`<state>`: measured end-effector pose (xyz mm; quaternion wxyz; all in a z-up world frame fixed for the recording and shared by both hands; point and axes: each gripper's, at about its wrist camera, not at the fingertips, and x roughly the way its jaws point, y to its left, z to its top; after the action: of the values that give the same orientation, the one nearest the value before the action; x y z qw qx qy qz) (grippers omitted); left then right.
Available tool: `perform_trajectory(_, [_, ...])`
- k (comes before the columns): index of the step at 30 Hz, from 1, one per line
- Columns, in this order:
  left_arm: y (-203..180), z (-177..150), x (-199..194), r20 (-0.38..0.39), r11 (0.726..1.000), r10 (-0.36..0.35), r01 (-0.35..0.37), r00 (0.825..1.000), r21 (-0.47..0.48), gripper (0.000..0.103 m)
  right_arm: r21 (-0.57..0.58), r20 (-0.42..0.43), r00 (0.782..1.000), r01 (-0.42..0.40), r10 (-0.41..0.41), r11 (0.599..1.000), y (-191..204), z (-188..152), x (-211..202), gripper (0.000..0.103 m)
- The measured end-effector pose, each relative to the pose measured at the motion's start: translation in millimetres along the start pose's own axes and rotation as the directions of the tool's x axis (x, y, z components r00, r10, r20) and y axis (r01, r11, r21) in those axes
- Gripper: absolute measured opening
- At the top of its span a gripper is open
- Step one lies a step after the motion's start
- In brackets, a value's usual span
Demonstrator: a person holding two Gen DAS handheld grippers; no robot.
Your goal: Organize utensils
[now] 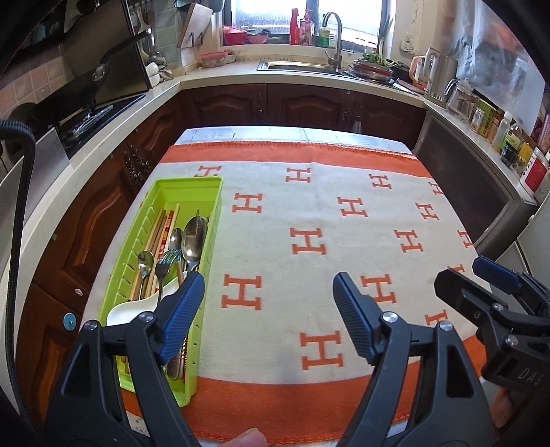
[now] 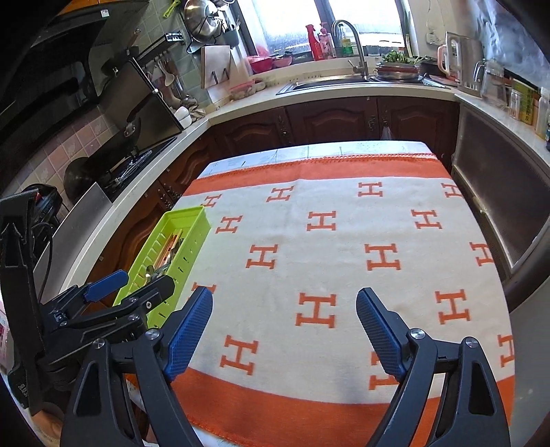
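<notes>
- The kitchen counter [image 1: 220, 74] ran round the far and left sides in both views, with dark wooden cabinets [image 1: 302, 106] beneath it.
- A cloth [image 1: 309, 220], cream with orange H marks and orange borders, covered the table in the middle of both views.
- The sink [image 2: 330, 84] and its tap [image 2: 354, 44] stood at the far side under the window; the right view showed the basin more fully.
- Only the right view showed the steel bowl [image 2: 201, 17] hanging high on the far left wall.
- A green tray [image 1: 144, 275] lay on the cloth's left edge, its long side running near to far.
- The left view looked down into the tray: spoons [image 1: 194, 237], a fork [image 1: 165, 266], chopsticks [image 1: 161, 233] and a white ladle [image 1: 137, 307] lay inside.
- The right view saw the tray [image 2: 192, 227] from the side, its contents mostly hidden.
- The left gripper [image 1: 268, 292] hung over the cloth's near part, jaws spread wide, nothing between them; its left finger overlapped the tray's near end.
- The right gripper [image 2: 285, 311] was likewise spread wide and empty above the bare cloth.
- Each view caught the other gripper at its edge.
</notes>
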<state>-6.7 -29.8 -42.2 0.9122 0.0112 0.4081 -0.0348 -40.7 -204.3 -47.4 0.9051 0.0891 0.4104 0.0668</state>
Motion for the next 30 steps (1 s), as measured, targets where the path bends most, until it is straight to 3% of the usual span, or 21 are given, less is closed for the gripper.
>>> perform_trajectory(30, [-9.5, -4.8, -3.2, -0.019, 1.0, -0.009, 0.009, 1.0, -0.005, 0.075, -0.023, -0.003, 1.0, -0.005, 0.005, 1.0, 8.2, -1.9, 0.5, 0.088])
